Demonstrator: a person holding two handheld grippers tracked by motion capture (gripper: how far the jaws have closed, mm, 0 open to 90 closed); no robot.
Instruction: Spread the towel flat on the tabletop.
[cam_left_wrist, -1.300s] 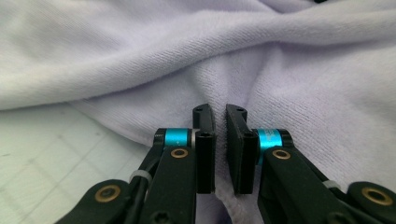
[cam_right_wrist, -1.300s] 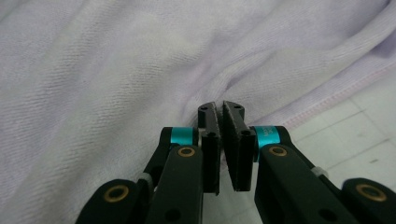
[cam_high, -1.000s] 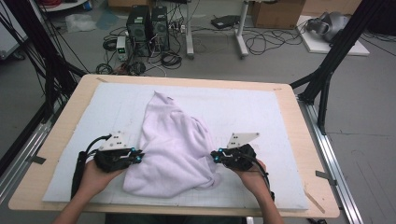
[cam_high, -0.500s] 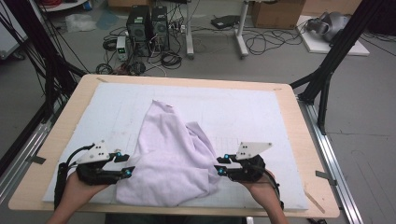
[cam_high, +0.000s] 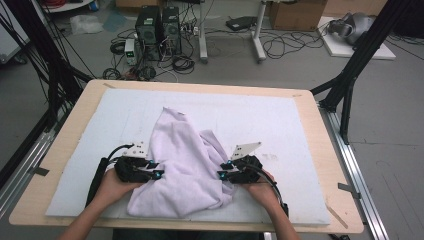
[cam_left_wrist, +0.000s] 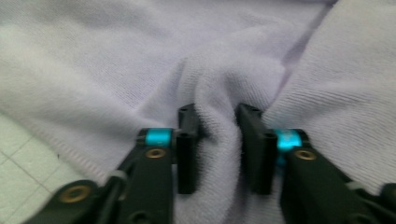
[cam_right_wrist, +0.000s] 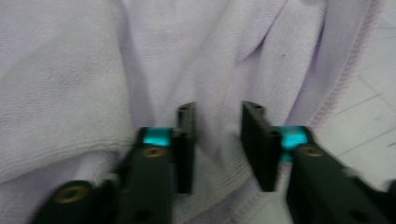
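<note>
Wooden table, white mat, lilac towel

Both gripper views are soft with blur. In them the towel runs off every edge, so its outline can't be made out. From above, the left gripper and right gripper bury their jaw tips in the cloth. The person's forearms are cut off at the bottom edge. The mat under the towel is hidden.
</note>
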